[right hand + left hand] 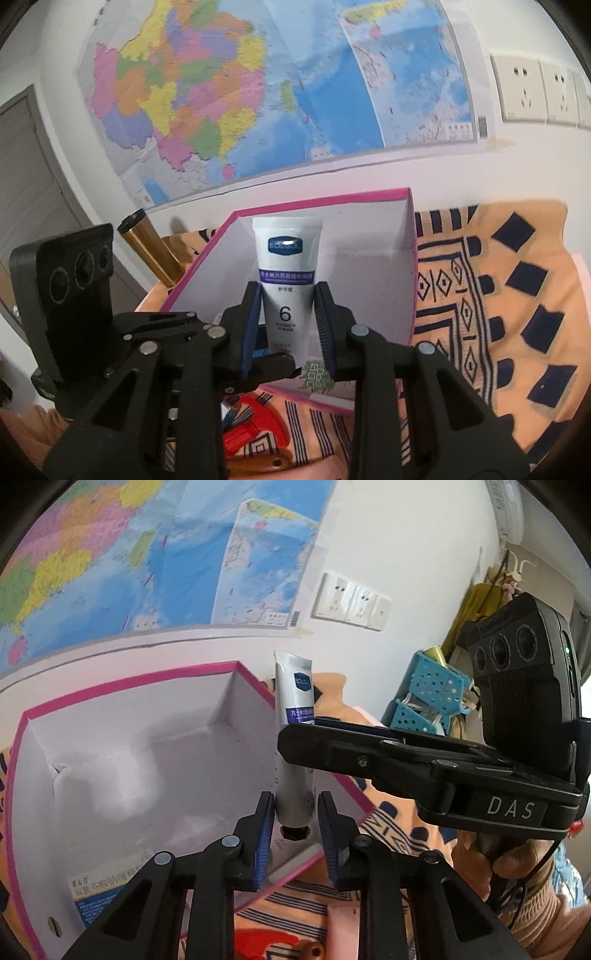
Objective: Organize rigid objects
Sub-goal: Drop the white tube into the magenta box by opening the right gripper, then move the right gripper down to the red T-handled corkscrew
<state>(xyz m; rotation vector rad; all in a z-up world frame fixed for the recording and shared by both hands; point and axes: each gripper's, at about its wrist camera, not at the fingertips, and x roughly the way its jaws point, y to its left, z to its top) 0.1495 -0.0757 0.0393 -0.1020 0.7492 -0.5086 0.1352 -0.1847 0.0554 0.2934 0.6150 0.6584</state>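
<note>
Tube (286, 280): judged light, its plastic body soft enough to dent and slick, its cap (294, 831) end stiffer, so a hold low on the body suits it. It stands upright, cap down, at the box's (122, 686) right wall, above the rim. The left gripper (295, 814), right of the box's hollow, has its jaws drawn in about the tube's lower end just above the cap. The right gripper (286, 314), further right, is clamped on the tube's middle from either side.
</note>
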